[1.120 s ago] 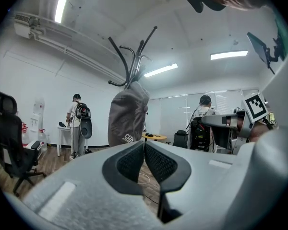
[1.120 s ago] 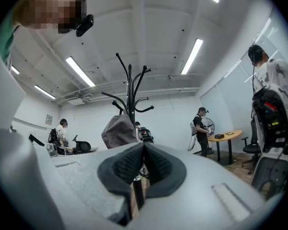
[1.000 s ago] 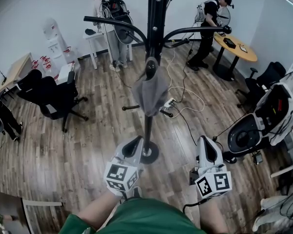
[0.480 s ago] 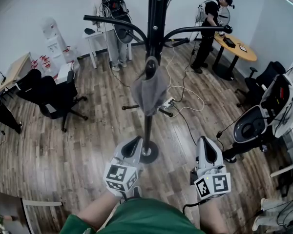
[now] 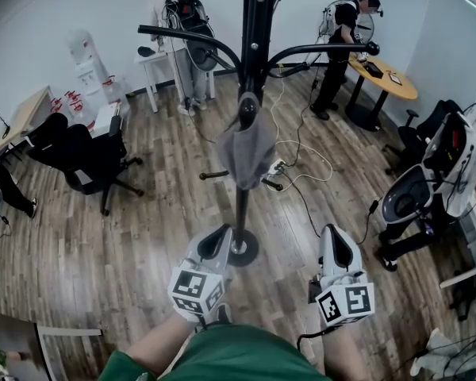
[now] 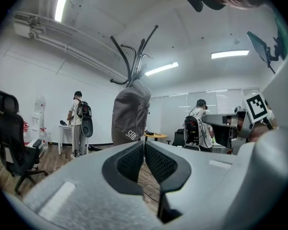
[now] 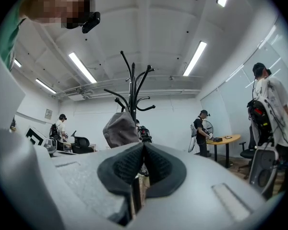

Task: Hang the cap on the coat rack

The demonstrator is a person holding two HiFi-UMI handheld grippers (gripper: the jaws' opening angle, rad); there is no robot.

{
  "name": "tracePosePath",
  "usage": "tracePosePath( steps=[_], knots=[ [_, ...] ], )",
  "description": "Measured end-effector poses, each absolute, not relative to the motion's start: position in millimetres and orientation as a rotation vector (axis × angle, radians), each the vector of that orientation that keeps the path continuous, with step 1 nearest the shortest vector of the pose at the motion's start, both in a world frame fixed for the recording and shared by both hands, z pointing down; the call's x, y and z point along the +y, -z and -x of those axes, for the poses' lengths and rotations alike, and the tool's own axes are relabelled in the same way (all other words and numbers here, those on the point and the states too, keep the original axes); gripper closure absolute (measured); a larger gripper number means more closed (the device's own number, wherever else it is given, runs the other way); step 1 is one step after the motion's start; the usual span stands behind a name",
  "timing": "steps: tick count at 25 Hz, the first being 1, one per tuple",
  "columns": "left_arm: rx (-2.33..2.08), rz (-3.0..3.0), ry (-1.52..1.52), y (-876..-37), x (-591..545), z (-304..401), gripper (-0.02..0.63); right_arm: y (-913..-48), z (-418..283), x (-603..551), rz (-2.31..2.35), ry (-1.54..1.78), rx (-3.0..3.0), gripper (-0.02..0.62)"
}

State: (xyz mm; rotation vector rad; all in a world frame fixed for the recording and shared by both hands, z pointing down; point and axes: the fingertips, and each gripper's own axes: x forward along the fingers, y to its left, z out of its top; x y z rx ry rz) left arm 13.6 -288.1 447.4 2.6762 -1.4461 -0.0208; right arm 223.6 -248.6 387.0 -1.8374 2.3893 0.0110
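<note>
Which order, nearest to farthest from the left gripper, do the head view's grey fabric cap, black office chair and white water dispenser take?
1. Grey fabric cap, hanging straight ahead.
2. Black office chair, left.
3. White water dispenser, far left.

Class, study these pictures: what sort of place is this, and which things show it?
Most likely an office or workroom: a wheeled office chair, a round table and a water dispenser stand on the wooden floor.

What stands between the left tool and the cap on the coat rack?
Nothing visible does. In the left gripper view, only open air lies between the shut, empty left tool and the cap, which already hangs on the coat rack.
</note>
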Motion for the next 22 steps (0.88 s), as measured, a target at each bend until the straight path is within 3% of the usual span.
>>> tracePosePath(
  steps=[22],
  knots=[
    [-1.449,-2.661,0.007,-454.5,-285.6,-10.9,0.588,-386.1,-222.1,-242.3,1.831,-0.048,2.393,0.592]
  ],
)
